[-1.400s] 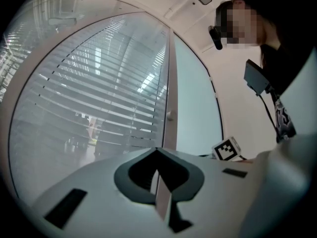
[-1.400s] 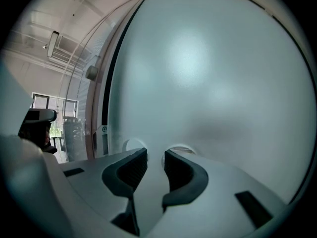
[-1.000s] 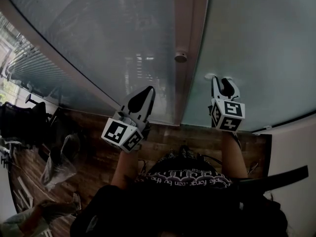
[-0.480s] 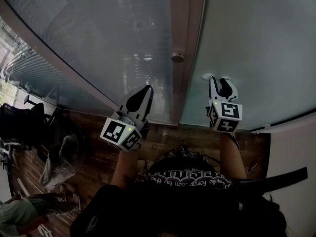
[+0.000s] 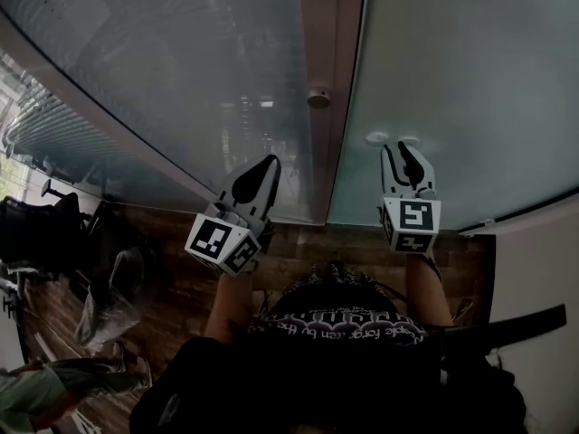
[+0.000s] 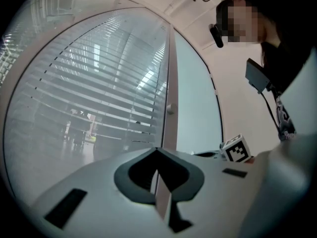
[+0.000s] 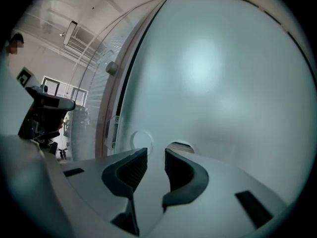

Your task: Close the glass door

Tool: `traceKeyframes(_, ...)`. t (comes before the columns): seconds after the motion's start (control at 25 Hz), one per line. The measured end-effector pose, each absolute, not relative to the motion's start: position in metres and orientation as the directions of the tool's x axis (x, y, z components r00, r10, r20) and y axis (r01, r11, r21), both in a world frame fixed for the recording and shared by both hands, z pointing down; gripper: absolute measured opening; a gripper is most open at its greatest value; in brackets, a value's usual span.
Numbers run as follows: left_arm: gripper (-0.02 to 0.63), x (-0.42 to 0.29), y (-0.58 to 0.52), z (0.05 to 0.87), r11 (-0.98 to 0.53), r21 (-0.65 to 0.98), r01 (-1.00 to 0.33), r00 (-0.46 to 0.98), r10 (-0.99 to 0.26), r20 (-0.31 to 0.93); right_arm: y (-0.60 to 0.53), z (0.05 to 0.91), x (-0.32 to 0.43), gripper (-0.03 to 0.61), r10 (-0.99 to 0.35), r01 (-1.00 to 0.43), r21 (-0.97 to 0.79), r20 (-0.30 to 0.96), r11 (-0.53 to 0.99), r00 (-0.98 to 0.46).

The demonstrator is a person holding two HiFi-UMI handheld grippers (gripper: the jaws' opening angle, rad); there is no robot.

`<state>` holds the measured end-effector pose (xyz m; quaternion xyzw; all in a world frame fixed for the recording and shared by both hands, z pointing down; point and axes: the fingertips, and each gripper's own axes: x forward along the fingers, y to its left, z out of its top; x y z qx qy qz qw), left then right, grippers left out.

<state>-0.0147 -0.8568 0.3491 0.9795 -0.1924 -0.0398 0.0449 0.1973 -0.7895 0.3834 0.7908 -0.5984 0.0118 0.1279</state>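
Jaws parted and empty on right gripper (image 5: pixel 399 149), tips near frosted glass door (image 5: pixel 461 70), which fills the right side ahead. Left gripper (image 5: pixel 269 164) clenched on nothing, facing blinds window (image 5: pixel 163 61). Round knob (image 5: pixel 317 98) on the frame between.

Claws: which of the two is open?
The right claw, at the frosted glass door: its jaws stand apart, gripping nothing. The left claw has its jaws together.

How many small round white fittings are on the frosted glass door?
2. Both small round white fittings sit on the frosted glass door just beyond the right gripper: one nearer the door's edge, one partly behind a jaw. Others may be hidden.
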Motion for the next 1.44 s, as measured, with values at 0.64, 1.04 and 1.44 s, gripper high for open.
traceKeyframes(0.64,-0.009,-0.008,-0.849,0.342,-0.930,0.124,-0.347,0.930,-0.358,-0.078,-0.769,0.362,0.192,0.002,-0.967,-0.970,0.062,0.083,-0.237,0.241)
traceKeyframes(1.04,-0.009,-0.006,-0.847,0.342,-0.934,0.112,-0.339,0.935,-0.348,-0.073,-0.769,0.357,0.188,0.002,-0.968,-0.966,0.105,0.060,-0.235,0.242)
traceKeyframes(1.44,-0.009,0.003,-0.853,0.339,-0.937,0.099,-0.334,0.937,-0.342,-0.070,-0.771,0.357,0.191,0.002,-0.969,-0.969,0.083,0.055,-0.234,0.239)
